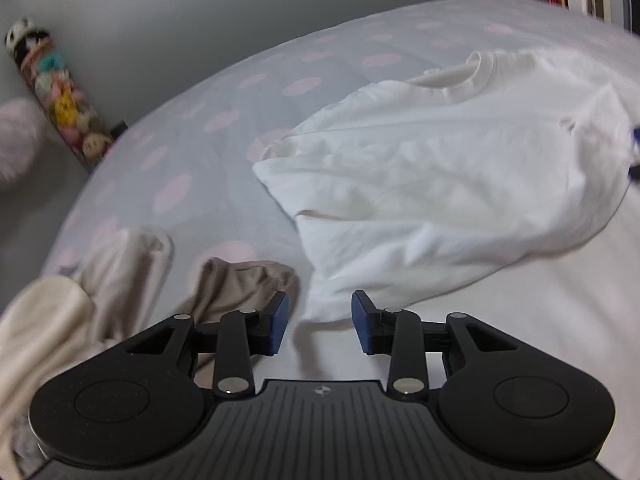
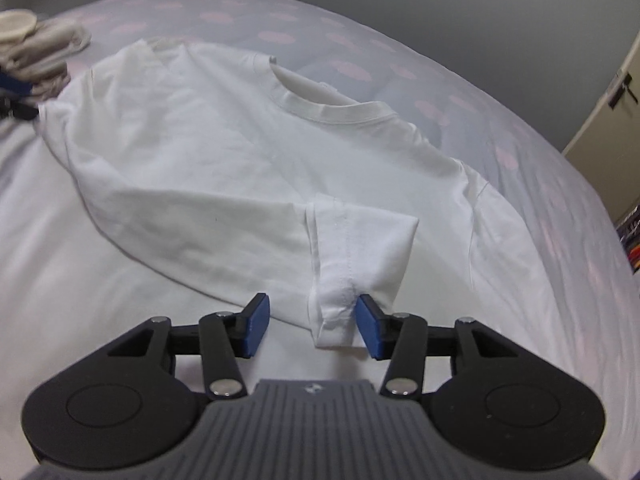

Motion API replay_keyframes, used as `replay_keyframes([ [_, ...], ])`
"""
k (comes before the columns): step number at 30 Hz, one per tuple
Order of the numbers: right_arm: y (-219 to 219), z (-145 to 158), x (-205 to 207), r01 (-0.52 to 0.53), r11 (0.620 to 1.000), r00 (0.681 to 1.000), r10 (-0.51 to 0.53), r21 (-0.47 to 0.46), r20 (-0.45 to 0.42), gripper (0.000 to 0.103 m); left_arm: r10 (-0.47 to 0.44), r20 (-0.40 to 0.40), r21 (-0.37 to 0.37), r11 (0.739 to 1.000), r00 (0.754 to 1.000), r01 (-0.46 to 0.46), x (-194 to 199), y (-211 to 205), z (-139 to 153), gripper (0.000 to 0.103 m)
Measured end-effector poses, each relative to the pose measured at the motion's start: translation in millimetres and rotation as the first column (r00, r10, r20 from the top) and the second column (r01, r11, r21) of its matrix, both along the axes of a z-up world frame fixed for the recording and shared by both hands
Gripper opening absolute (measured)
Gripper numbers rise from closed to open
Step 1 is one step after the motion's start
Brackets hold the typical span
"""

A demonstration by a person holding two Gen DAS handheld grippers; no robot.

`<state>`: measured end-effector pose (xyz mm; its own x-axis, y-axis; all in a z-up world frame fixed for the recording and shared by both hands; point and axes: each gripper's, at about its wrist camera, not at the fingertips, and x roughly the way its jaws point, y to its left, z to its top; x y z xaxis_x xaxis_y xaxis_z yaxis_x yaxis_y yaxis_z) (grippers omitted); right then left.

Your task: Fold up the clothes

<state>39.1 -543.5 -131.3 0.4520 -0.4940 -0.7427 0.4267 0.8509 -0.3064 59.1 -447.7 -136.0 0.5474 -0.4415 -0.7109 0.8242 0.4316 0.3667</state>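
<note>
A white T-shirt (image 1: 440, 168) lies on the bed, collar toward the far side, partly folded. In the right wrist view the same shirt (image 2: 208, 152) has one sleeve (image 2: 352, 256) folded inward onto its body. My right gripper (image 2: 310, 326) is open, and the sleeve's hem lies between its blue pads, close to the right pad. My left gripper (image 1: 320, 322) is open just short of the shirt's near edge, with nothing between its fingers. The left gripper's blue tips show at the far left of the right wrist view.
A beige garment (image 1: 240, 284) and a cream one (image 1: 60, 320) lie by my left gripper. The bed sheet (image 1: 208, 152) is pale with pink spots. A tube of small plush toys (image 1: 60, 96) leans on the wall. Folded pale clothes (image 2: 36, 48) sit at the far left.
</note>
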Motion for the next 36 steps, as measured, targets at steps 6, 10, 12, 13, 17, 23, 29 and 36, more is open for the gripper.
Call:
replay_keyframes([
  [6,-1,-4,2,-0.035,0.999,0.998,0.032,-0.039,-0.056,0.027,-0.069,0.034,0.037,0.997,0.997,0.068,-3,-2,-15,0.036],
  [10,-12,7,-1,0.003,1.0,1.0,-0.003,-0.023,-0.028,0.008,-0.172,0.108,0.104,0.982,0.979,0.161,-18,-6,-24,0.036],
  [12,-14,19,-7,0.023,0.999,1.0,-0.023,-0.035,0.015,0.005,-0.205,0.143,0.132,0.974,0.968,0.187,-24,-8,-27,0.036],
  [13,-16,26,-10,0.037,0.999,0.998,-0.036,-0.037,0.043,0.004,-0.209,0.151,0.135,0.973,0.966,0.19,-24,-9,-29,0.036],
  [17,-29,58,-28,0.132,0.991,0.976,-0.132,0.011,0.175,0.004,-0.161,0.093,0.075,0.985,0.983,0.154,-15,-12,-26,0.009],
  [23,-49,89,-60,0.278,0.957,0.915,-0.291,0.084,0.278,0.0,-0.047,0.027,-0.025,0.999,0.999,0.047,4,-2,-6,0.001],
  [29,-54,59,-85,0.374,0.903,0.889,-0.414,0.213,0.193,0.0,-0.02,-0.072,-0.029,0.999,0.997,0.018,15,8,-1,0.001],
  [36,-36,58,-47,0.244,0.934,0.927,-0.304,0.261,0.221,0.012,0.093,-0.177,-0.021,0.995,0.98,-0.098,35,17,0,0.0],
])
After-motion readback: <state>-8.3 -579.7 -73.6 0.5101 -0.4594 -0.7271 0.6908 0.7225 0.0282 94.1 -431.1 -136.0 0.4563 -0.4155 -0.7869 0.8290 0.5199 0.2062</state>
